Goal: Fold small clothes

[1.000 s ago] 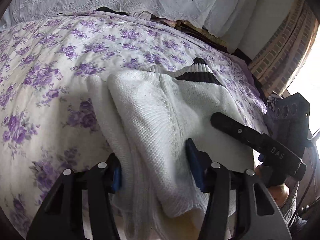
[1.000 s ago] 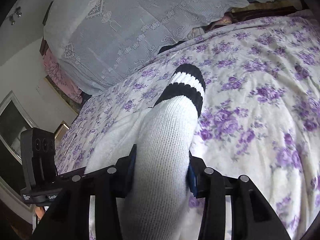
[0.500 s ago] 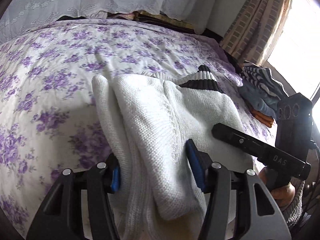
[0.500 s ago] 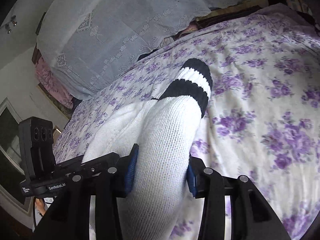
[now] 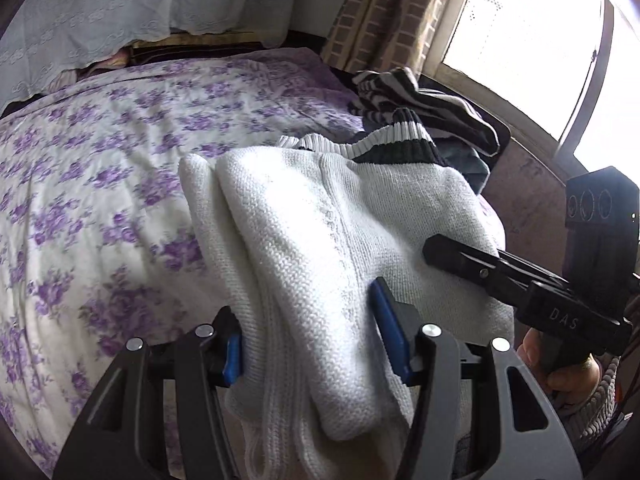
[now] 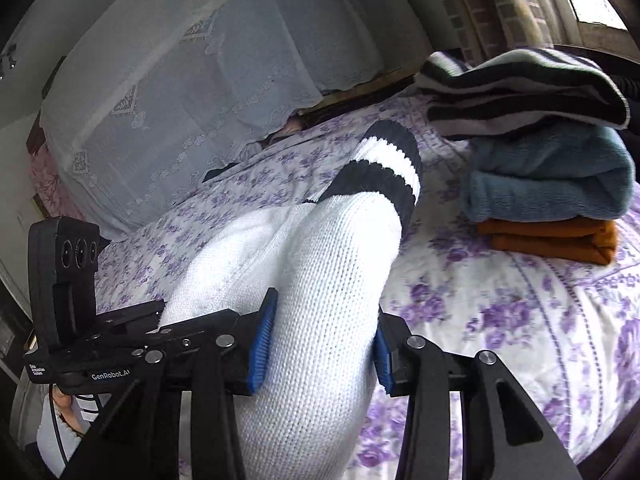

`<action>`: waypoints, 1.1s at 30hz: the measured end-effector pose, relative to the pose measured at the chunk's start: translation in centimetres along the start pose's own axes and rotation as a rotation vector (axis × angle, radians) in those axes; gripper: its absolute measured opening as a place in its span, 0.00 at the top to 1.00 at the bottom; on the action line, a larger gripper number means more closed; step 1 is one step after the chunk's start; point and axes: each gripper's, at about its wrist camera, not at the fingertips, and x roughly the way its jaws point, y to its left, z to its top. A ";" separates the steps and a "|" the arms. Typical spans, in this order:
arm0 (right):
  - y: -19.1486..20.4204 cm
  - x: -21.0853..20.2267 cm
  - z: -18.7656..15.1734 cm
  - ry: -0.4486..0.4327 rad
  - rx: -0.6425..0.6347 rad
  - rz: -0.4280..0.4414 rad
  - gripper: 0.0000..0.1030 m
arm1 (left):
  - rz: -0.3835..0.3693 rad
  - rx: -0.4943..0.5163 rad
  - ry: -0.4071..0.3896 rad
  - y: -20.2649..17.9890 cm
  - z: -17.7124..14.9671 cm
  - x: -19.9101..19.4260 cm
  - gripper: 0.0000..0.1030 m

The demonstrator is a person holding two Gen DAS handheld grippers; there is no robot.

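A folded white knit sweater (image 5: 320, 248) with a black-and-white striped cuff (image 5: 400, 144) is held over the purple-flowered bedspread (image 5: 100, 168). My left gripper (image 5: 312, 340) is shut on its near left edge. My right gripper (image 6: 320, 340) is shut on its right side, where the sweater (image 6: 328, 280) fills the view and the striped cuff (image 6: 384, 164) points away. The right gripper also shows in the left wrist view (image 5: 500, 272) at the sweater's right edge, and the left gripper shows in the right wrist view (image 6: 120, 328).
A stack of folded clothes stands to the right on the bed: a striped garment (image 6: 520, 92) on a blue fleece (image 6: 548, 176) on an orange piece (image 6: 552, 236). White lace-covered pillows (image 6: 200, 80) lie at the head. A window and curtain (image 5: 400, 12) are beyond the bed's right side.
Both grippers have carried the folded sweater to the right across the bed. The stack of folded clothes and the window have come into view.
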 end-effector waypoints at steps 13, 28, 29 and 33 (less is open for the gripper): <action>-11.9 -1.2 -4.0 -0.005 0.250 -0.068 0.57 | 0.043 0.139 0.103 -7.1 -0.4 8.3 0.41; -5.5 -4.6 0.2 -0.155 -0.056 -0.281 0.71 | 0.300 0.174 0.011 -5.7 -1.7 4.8 0.21; -5.6 -3.5 0.7 -0.126 -0.049 -0.279 0.77 | 0.312 0.173 0.031 -5.4 -2.0 5.4 0.20; -9.2 2.8 0.0 0.078 0.008 -0.341 0.82 | 0.353 0.168 0.007 -4.9 -2.6 5.8 0.09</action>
